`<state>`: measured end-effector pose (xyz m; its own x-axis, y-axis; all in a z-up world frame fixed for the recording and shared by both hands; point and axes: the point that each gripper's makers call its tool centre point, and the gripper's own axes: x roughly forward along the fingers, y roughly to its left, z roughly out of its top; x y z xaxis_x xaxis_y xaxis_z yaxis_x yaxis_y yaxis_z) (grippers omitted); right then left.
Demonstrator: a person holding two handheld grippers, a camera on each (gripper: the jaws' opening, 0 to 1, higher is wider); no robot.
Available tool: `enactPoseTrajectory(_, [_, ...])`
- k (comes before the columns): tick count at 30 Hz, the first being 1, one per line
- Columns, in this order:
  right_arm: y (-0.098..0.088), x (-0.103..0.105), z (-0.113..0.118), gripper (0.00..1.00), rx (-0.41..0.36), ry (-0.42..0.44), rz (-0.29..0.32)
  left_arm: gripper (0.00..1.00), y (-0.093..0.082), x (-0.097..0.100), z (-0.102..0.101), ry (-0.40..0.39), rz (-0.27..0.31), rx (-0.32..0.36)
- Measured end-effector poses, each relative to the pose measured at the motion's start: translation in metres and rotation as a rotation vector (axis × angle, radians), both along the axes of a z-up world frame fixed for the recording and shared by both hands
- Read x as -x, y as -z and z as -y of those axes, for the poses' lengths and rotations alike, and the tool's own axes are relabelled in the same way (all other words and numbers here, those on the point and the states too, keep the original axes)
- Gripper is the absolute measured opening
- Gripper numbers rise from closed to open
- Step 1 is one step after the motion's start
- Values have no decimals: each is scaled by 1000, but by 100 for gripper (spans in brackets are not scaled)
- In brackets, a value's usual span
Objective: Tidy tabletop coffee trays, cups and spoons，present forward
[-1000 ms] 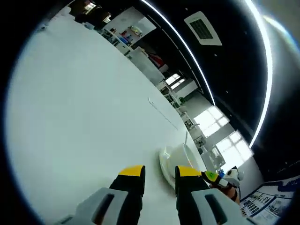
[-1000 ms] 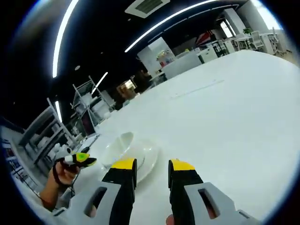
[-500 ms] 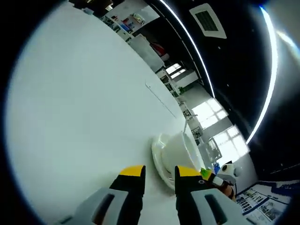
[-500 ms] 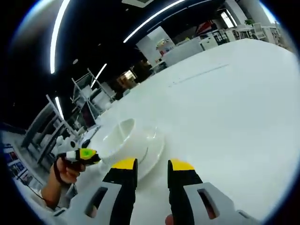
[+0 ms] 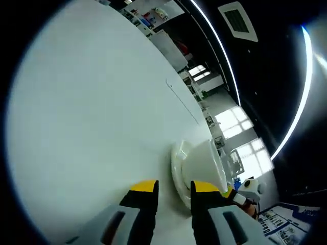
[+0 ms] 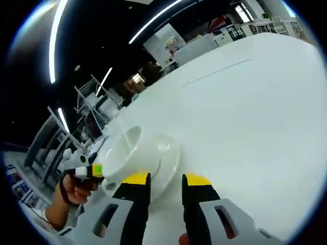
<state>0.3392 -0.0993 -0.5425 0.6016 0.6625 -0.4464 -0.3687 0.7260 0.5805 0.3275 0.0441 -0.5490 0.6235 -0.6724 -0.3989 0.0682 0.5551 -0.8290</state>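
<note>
A white cup (image 5: pixel 204 161) stands on a white saucer (image 5: pixel 177 171) on the white table (image 5: pixel 92 112), just right of my left gripper (image 5: pixel 173 190). Its yellow-tipped jaws are open with nothing between them. In the right gripper view the cup (image 6: pixel 124 152) and saucer (image 6: pixel 166 161) lie close ahead, left of centre. My right gripper (image 6: pixel 166 181) is open, and the saucer's near rim reaches down to its jaw tips. Whether it touches them I cannot tell. The left gripper (image 6: pixel 86 171) shows beside the cup, held by a hand (image 6: pixel 69 193).
A thin seam line (image 6: pixel 217 71) crosses the table further out. Shelving racks (image 6: pixel 87 109) and lit windows (image 5: pixel 232 125) stand beyond the table's edge. The right gripper's tip (image 5: pixel 239 194) shows behind the cup in the left gripper view.
Both views have closed in on the cup and saucer, which now look larger and nearer the jaw tips. Both jaw gaps are unchanged.
</note>
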Motion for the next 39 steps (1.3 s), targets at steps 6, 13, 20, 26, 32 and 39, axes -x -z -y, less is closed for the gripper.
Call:
enactPoseTrajectory(6, [4, -2, -4, 24, 5, 1, -15, 26, 0, -3, 4, 3, -6, -5])
enactPoseTrajectory(13, [9, -1, -8, 22, 13, -4, -28, 25, 1, -8, 11, 0, -18, 12])
enactPoseTrajectory(20, [11, -3, -10, 19, 19, -4, -41, 24, 2, -10, 18, 4, -28, 18])
enactPoseTrajectory(26, [15, -3, -8, 13, 43, 11, -84, 18, 7, -12, 23, -5, -53, 19])
enactPoseTrajectory(32, [16, -3, -8, 11, 71, 23, -128, 11, 11, -12, 26, -17, -91, 16])
enactPoseTrajectory(39, [17, -3, -7, 9, 74, 50, -159, 10, 13, -11, 25, -38, -142, 31])
